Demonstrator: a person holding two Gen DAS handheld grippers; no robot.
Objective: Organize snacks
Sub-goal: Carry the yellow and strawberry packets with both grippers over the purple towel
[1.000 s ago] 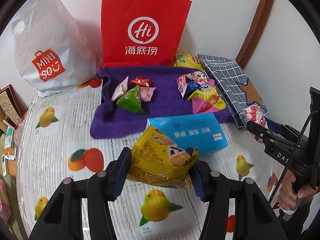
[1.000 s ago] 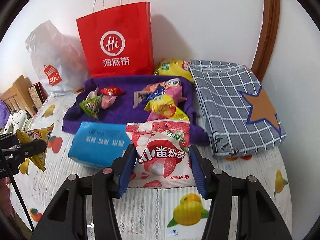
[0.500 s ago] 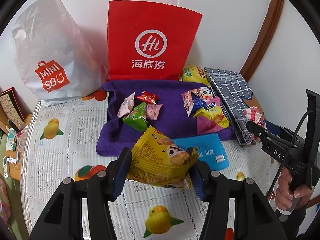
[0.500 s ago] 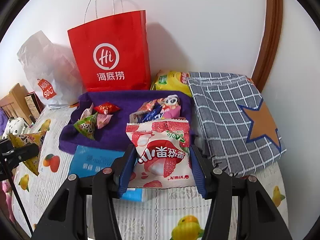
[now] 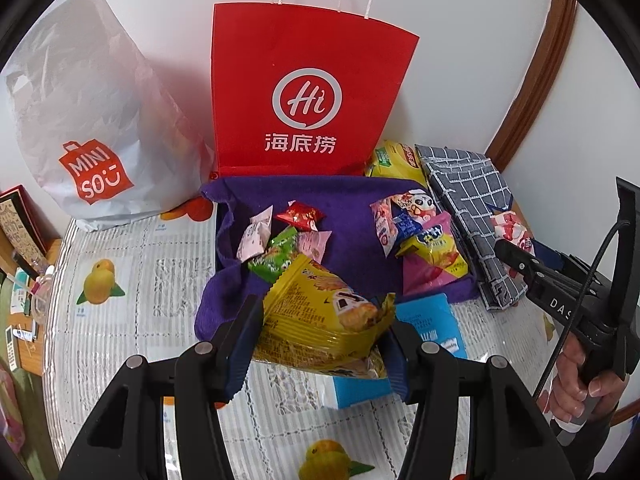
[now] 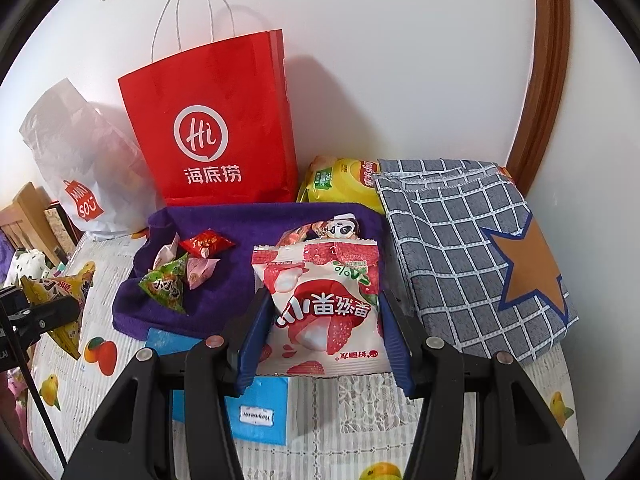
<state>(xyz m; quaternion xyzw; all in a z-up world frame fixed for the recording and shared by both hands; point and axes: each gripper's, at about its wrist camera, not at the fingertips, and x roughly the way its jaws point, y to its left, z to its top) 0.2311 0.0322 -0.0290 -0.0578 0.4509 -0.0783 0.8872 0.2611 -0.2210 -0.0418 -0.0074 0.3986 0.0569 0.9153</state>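
Observation:
My left gripper (image 5: 320,332) is shut on a yellow snack packet (image 5: 320,320) and holds it above the table, near the front edge of the purple towel (image 5: 348,208). My right gripper (image 6: 324,332) is shut on a white and pink lychee snack packet (image 6: 324,304), held above the towel's (image 6: 240,224) right front corner. On the towel lie a left pile of small triangular packets (image 5: 284,240) and a right pile of colourful packets (image 5: 420,236). The right gripper also shows at the right of the left wrist view (image 5: 508,244).
A red paper bag (image 5: 304,96) and a white Miniso bag (image 5: 92,132) stand against the wall behind the towel. A blue tissue pack (image 6: 256,404) lies in front of it. A checked cloth with a star (image 6: 472,252) lies right, a yellow bag (image 6: 344,184) behind.
Both grippers have moved forward and up toward the towel with their packets. The tissue pack has slid lower in both views and the bags look nearer.

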